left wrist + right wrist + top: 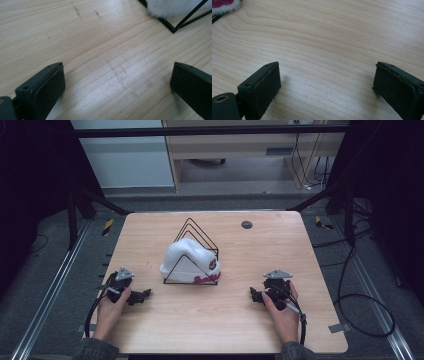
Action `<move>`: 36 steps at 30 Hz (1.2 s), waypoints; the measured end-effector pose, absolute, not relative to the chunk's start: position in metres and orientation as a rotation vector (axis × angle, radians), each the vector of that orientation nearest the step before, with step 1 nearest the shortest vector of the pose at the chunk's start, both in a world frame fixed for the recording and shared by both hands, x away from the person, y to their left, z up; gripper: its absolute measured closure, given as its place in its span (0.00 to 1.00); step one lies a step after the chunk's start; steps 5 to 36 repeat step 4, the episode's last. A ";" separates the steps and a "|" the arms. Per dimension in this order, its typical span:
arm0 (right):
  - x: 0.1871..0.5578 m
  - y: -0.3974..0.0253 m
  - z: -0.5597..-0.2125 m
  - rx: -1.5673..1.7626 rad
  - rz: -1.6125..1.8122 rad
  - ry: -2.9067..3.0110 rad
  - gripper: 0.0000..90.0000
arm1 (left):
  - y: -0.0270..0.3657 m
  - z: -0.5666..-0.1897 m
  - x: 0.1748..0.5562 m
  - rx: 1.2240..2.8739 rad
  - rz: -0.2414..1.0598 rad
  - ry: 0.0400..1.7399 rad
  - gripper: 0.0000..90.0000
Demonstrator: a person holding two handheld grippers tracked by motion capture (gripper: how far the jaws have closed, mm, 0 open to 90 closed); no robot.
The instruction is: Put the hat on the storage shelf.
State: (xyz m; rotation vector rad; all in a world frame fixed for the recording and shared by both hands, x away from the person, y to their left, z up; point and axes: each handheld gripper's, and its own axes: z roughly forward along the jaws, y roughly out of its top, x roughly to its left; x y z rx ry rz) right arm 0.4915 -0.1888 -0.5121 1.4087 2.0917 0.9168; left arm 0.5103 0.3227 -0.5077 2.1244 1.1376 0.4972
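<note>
White fluffy hat (187, 256) sits in the middle of the table (230, 320), tucked into a black wire rack (196, 236) whose triangular frames partly cross in front of it; pink lettering on its brim is too small to read. At the left, the left gripper (142, 296) rests on the wood in the person's left hand (112, 302), jaws spread wide with nothing between them; its own view catches just a corner of the rack (172, 29) and a cut-off edge of white fur (175, 7). At the right, well apart from the hat, the right gripper (256, 296) lies in the right hand (281, 312), jaws likewise parted and empty. Its own view shows a sliver of the pink-and-white brim (223, 5) at the frame's edge.
</note>
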 end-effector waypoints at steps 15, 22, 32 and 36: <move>0.489 -0.187 -0.512 1.447 0.908 2.062 0.08 | 0.323 -0.508 0.510 2.124 0.497 1.137 0.00; 0.489 -0.187 -0.512 1.447 0.908 2.062 0.08 | 0.323 -0.508 0.510 2.124 0.497 1.137 0.00; 0.489 -0.187 -0.512 1.447 0.908 2.062 0.08 | 0.323 -0.508 0.510 2.124 0.497 1.137 0.00; 0.489 -0.187 -0.512 1.447 0.908 2.062 0.08 | 0.323 -0.508 0.510 2.124 0.497 1.137 0.00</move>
